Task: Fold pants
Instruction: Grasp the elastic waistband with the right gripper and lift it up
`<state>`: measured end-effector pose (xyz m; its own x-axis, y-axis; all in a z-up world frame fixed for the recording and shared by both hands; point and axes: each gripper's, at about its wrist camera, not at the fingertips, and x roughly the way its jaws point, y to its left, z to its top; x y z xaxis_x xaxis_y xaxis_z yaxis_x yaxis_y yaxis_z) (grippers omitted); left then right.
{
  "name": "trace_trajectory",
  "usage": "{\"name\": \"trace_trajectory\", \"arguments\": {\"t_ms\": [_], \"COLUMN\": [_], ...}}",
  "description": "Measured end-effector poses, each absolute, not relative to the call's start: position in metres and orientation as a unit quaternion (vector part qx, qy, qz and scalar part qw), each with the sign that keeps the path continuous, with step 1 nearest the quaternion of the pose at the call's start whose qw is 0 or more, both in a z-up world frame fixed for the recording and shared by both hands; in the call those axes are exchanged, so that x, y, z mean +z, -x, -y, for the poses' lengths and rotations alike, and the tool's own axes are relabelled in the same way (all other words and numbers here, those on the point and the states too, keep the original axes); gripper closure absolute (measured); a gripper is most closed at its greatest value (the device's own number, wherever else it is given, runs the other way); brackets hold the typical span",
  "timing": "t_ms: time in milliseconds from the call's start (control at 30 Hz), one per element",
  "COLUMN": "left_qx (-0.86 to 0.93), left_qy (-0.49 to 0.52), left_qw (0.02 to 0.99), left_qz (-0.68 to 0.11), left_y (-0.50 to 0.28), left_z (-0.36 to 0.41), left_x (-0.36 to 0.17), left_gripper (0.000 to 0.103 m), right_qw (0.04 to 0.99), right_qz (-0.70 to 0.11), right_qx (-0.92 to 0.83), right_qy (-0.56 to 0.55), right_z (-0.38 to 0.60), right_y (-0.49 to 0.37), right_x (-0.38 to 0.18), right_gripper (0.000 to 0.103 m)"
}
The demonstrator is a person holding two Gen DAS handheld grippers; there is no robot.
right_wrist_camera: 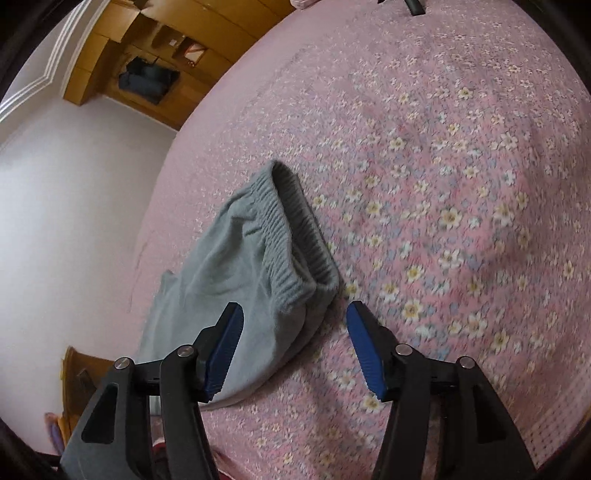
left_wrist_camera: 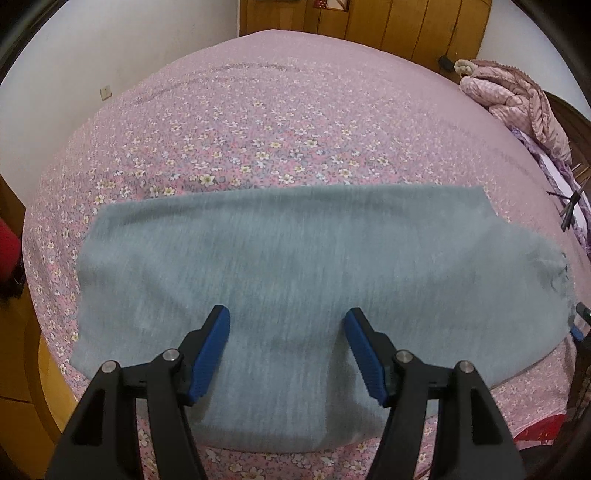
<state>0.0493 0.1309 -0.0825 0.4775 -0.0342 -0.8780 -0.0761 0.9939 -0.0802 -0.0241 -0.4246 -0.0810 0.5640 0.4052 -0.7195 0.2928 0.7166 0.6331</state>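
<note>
Grey pants (left_wrist_camera: 295, 266) lie flat and crosswise on the bed, folded lengthwise. My left gripper (left_wrist_camera: 288, 317) hangs over their near middle, open, with nothing between its blue pads (left_wrist_camera: 212, 354). In the right wrist view the ribbed elastic waistband (right_wrist_camera: 291, 236) gapes open at the end of the pants (right_wrist_camera: 221, 295). My right gripper (right_wrist_camera: 294, 314) stands open just short of the waistband's near corner. Its left finger (right_wrist_camera: 225, 343) is over the grey cloth and its right finger (right_wrist_camera: 365, 350) over the sheet. Neither pad presses on the cloth.
The pink flowered bedsheet (left_wrist_camera: 258, 129) stretches far beyond the pants. A pink quilted jacket (left_wrist_camera: 517, 103) lies bunched at the far right of the bed. Wooden cupboards (left_wrist_camera: 369, 22) and a white wall (right_wrist_camera: 74, 203) border the bed, and its near edge drops off on the left.
</note>
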Motion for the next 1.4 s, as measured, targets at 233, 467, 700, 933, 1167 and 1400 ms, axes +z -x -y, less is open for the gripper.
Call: {"name": "trace_trajectory", "arguments": {"t_ms": [233, 467, 700, 933, 1167, 1400], "left_qx": [0.013, 0.012, 0.012, 0.008, 0.006, -0.003], "left_qy": [0.058, 0.056, 0.047, 0.054, 0.061, 0.061], "left_qw": [0.858, 0.859, 0.861, 0.862, 0.861, 0.858], "left_qz": [-0.510, -0.508, -0.507, -0.505, -0.505, -0.510], "left_y": [-0.050, -0.049, -0.048, -0.047, -0.045, -0.041], "left_z": [-0.131, -0.130, -0.128, -0.129, -0.130, -0.128], "left_x": [-0.083, -0.084, -0.084, -0.083, -0.082, -0.079], "left_gripper": [0.035, 0.035, 0.035, 0.035, 0.035, 0.035], "right_qw": [0.821, 0.832, 0.836, 0.854, 0.850, 0.880], "right_qz": [-0.479, -0.468, -0.456, -0.456, -0.451, -0.419], "right_qx": [0.009, -0.011, -0.013, -0.025, -0.015, 0.017], "right_qy": [-0.310, -0.296, -0.304, -0.248, -0.272, -0.222], "right_z": [0.401, 0.392, 0.388, 0.372, 0.377, 0.353], "right_y": [0.018, -0.004, -0.027, -0.044, -0.044, -0.035], "right_x": [-0.079, -0.076, -0.085, -0.092, -0.088, -0.049], "right_gripper": [0.043, 0.058, 0.062, 0.064, 0.082, 0.084]}}
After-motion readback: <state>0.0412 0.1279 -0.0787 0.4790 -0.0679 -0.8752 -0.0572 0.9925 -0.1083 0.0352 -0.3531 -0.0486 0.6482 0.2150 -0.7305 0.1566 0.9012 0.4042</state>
